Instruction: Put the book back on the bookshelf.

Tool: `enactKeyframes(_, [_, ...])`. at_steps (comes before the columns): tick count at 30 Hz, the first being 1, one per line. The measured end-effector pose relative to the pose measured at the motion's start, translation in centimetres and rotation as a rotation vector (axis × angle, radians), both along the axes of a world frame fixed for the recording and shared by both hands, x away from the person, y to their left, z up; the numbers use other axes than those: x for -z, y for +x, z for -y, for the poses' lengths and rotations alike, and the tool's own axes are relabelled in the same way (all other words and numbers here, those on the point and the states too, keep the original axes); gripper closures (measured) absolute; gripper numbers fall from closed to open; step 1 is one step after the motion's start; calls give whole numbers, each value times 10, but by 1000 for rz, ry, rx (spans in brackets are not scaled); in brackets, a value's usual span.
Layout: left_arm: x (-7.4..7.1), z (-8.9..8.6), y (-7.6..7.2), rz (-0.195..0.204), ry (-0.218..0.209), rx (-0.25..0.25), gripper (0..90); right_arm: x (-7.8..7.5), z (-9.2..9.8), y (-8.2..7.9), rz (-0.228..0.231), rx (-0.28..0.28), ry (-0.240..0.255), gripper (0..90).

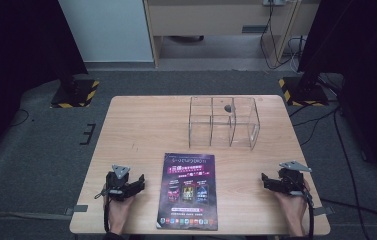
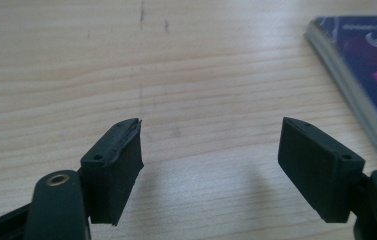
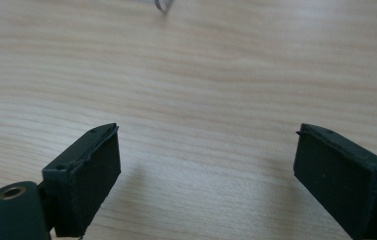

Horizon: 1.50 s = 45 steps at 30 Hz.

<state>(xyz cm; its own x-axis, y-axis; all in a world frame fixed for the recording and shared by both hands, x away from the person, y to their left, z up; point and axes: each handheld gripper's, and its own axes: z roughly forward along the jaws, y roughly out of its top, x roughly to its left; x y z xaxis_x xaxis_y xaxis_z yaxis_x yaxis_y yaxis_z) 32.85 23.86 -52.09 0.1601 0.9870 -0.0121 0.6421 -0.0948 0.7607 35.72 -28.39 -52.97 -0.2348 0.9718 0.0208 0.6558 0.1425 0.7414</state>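
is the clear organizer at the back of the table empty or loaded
Empty: through the clear organizer walls, all compartments show bare table.

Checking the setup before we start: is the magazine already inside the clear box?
No, the magazine lies flat on the table, in front of the clear box.

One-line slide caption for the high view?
Left gripper and right gripper, both open, flank a purple booklet before a clear divider box.
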Motion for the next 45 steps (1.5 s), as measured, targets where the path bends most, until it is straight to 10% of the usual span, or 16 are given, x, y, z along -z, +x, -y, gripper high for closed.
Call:
enactKeyframes(24, [-27,21,-20,52,-72,58,263,-51,-42,-20,141,-151,173,174])
enactKeyframes(45, [-40,43,-17,67,-108,107,309,-79,-98,-16,156,-304,208,218])
